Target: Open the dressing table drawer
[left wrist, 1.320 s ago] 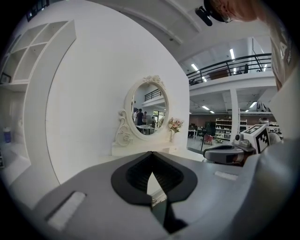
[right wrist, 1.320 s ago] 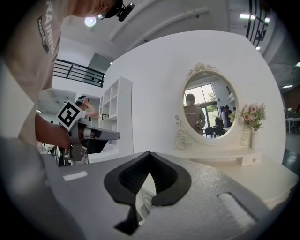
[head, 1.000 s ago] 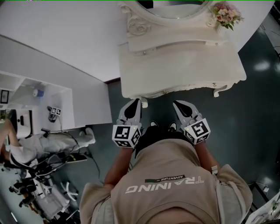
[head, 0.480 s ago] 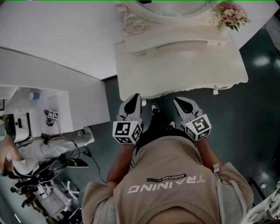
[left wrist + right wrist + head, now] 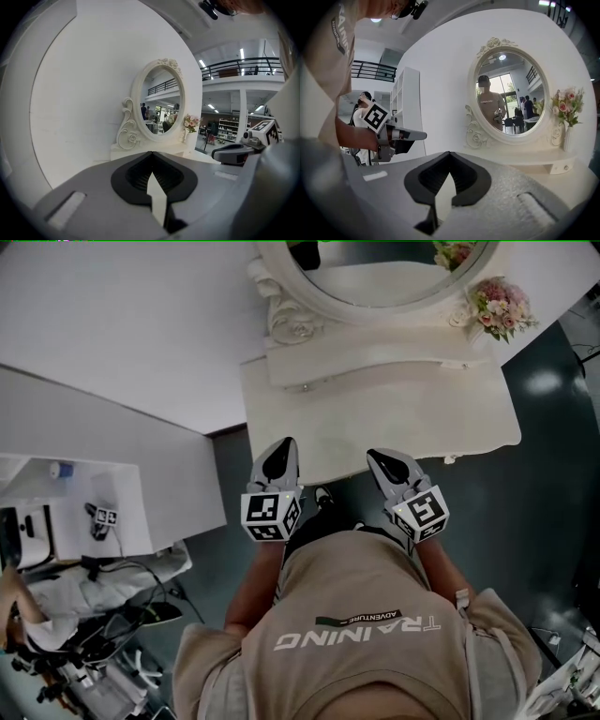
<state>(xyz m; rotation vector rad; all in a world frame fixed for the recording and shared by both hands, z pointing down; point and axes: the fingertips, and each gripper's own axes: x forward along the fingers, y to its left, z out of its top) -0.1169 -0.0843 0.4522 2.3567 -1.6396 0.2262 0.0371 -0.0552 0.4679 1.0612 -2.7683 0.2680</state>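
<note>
The white dressing table (image 5: 375, 418) stands against the wall, with an oval mirror (image 5: 375, 268) and a low shelf with small knobs (image 5: 375, 357) on top. Its drawer front is hidden under the table top. My left gripper (image 5: 281, 444) and right gripper (image 5: 373, 456) reach side by side over the table's front edge, both shut with nothing in them. The left gripper view shows my left gripper's (image 5: 152, 152) tips meeting, and past them the mirror (image 5: 159, 105). The right gripper view shows my right gripper (image 5: 449, 152) likewise closed, and the left gripper (image 5: 401, 136) beside it.
A vase of pink flowers (image 5: 502, 301) stands at the table's back right. A white shelf unit (image 5: 94, 512) sits to the left, with a seated person (image 5: 56, 606) and cables below it. Dark floor (image 5: 553, 484) lies to the right of the table.
Both grippers have moved forward together, from short of the table to over its front edge. Their jaws have stayed shut.
</note>
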